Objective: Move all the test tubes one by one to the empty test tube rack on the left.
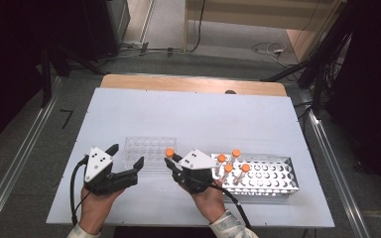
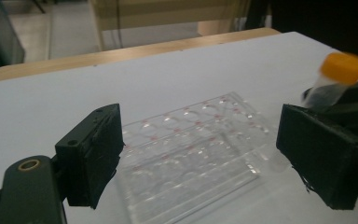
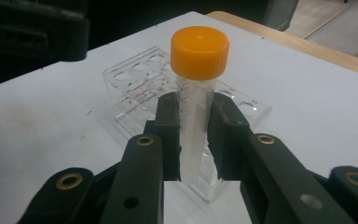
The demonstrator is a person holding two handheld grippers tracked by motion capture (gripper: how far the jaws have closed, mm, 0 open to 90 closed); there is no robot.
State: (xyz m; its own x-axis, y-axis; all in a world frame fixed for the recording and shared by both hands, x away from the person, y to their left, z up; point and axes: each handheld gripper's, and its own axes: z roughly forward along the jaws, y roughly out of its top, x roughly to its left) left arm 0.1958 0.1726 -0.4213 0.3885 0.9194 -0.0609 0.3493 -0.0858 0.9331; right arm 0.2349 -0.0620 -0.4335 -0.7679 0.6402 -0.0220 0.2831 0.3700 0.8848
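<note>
One tube (image 3: pixel 196 100), clear with an orange cap, stands upright in your right claw (image 1: pixel 172 164), the jaws clamped on its body below the cap. You hold it just above the near right corner of the clear rack (image 1: pixel 149 148), which sits on the white surface (image 1: pixel 203 114). Your left claw (image 1: pixel 125 156) is wide apart with nothing between the jaws, poised at the clear rack's left end; the left gripper view shows the rack's wells through the gap. Four more orange-capped tubes (image 1: pixel 235 153) stand in the metal rack (image 1: pixel 273 173) to your right.
</note>
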